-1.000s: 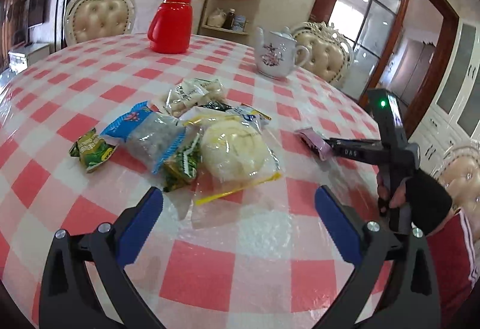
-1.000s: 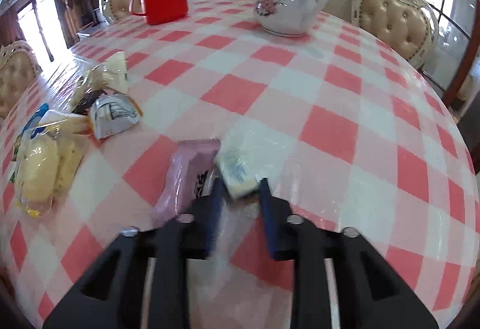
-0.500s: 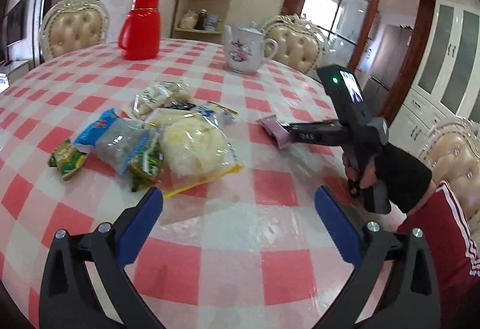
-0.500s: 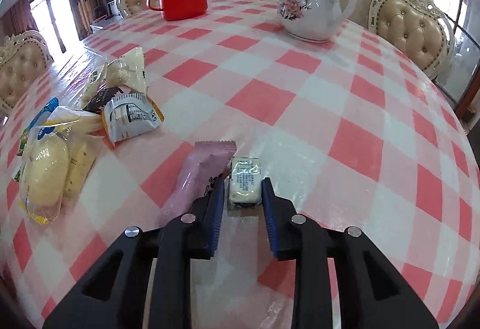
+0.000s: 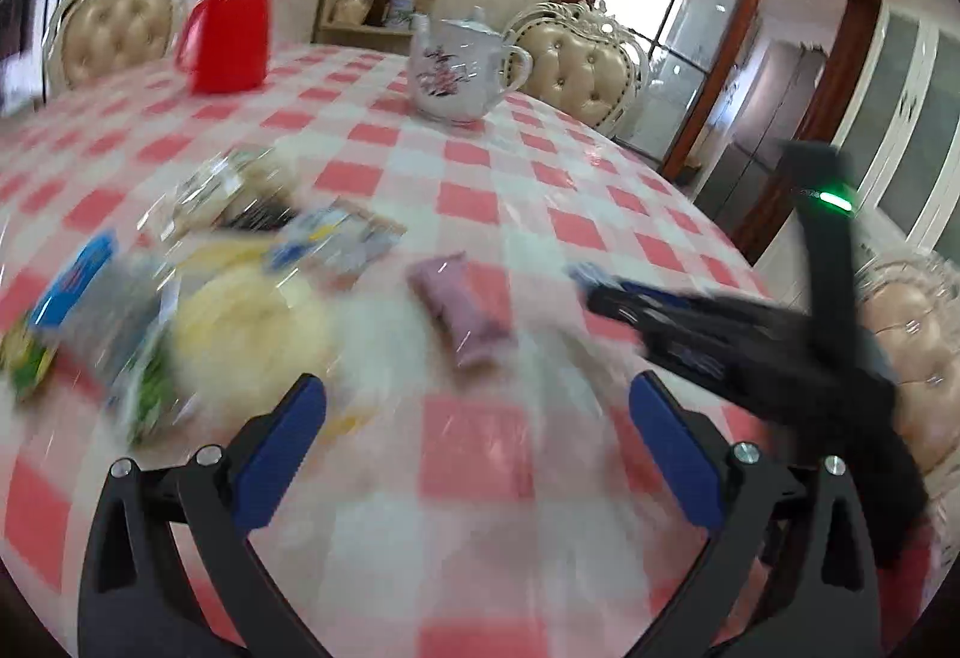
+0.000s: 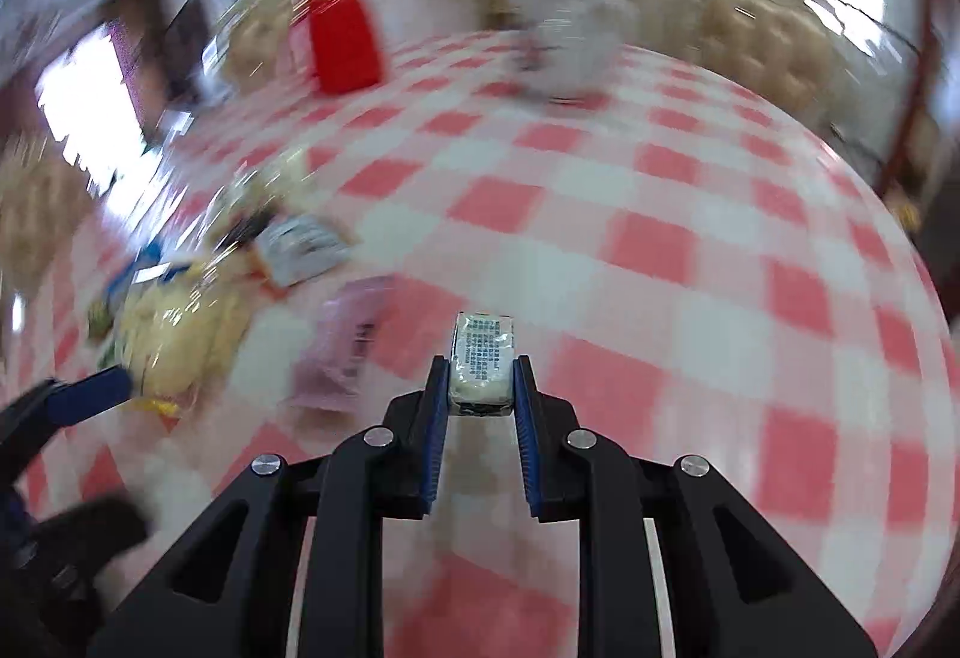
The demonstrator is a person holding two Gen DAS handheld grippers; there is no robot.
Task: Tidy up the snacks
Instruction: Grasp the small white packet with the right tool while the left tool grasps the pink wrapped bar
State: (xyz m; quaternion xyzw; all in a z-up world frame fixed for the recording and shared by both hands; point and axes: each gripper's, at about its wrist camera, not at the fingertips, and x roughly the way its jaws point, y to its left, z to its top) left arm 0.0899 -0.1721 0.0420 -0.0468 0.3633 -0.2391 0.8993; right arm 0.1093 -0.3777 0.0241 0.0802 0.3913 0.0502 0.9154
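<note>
We read the right gripper [image 6: 480, 388] as clamped on a small, pale, block-shaped snack in clear printed film [image 6: 483, 361]. The blue ribbed pads press its two long sides, and it hangs above the red-and-white checked, glossy tablecloth [image 6: 690, 250], probably so it can be carried to a group. The left gripper [image 5: 480, 412] is spread wide with nothing between its blue pads, pointing down at the cloth near a mauve, soft, oblong foil packet [image 5: 462, 310] (a likely next pick, we judge). Left of that lies the crinkly pile of mixed wrapped snacks [image 5: 180, 298], blurred: a round yellow bun in clear film, blue and green sachets. A red plastic flask [image 5: 225, 19] and a white floral china teapot [image 5: 459, 70] stand well apart at the far side.
</note>
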